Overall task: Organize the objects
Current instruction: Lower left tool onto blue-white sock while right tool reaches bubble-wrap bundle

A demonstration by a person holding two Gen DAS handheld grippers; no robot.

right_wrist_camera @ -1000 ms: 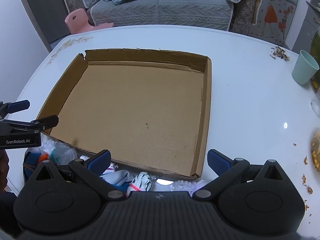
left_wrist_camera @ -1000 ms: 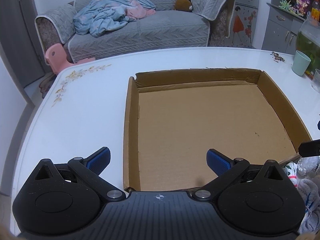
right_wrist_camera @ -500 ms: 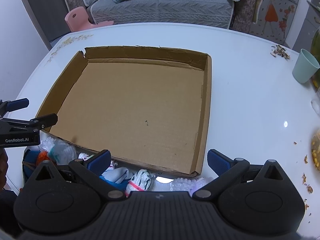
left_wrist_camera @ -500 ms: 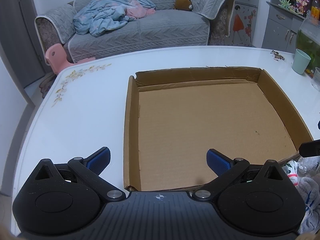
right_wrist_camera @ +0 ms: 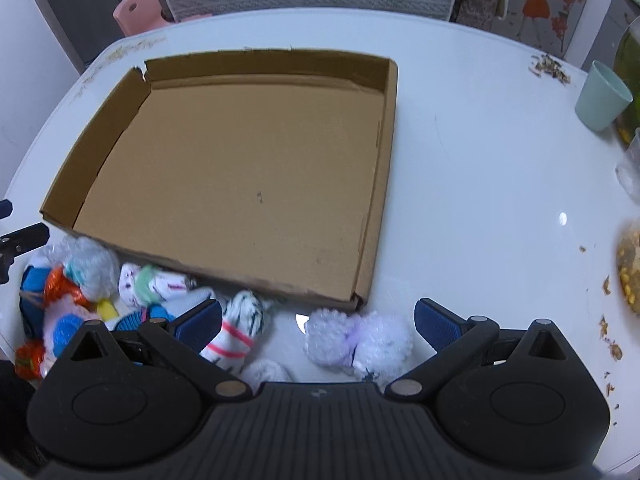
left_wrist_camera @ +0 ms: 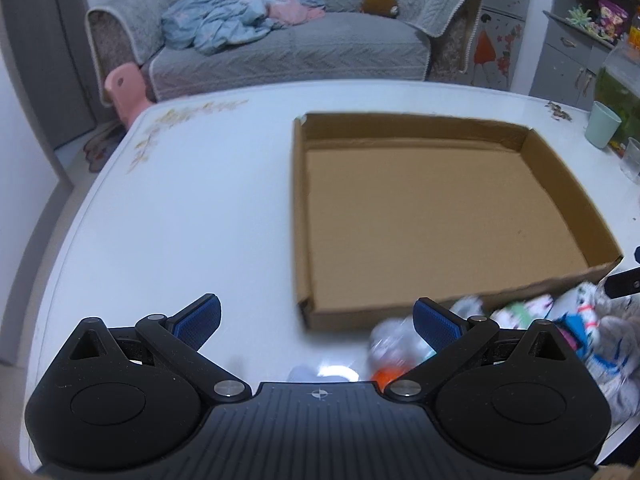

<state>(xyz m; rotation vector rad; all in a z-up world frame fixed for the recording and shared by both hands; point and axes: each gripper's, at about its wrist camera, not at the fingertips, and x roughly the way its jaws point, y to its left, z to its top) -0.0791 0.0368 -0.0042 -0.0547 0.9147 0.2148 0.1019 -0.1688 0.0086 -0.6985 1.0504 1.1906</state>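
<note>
Hovering spread and empty, the right gripper frames a fluffy white-lilac bundle at 12 o'clock, just ahead on the surface, its long axis running 9-to-3 across the jaws. The left gripper, equally released, has the sock pile off at 2 o'clock, so the right looks nearer. Beyond at 12 lies the empty cardboard tray.

Dim, bluish light; motion blur, fisheye-bent edges, table glare.
</note>
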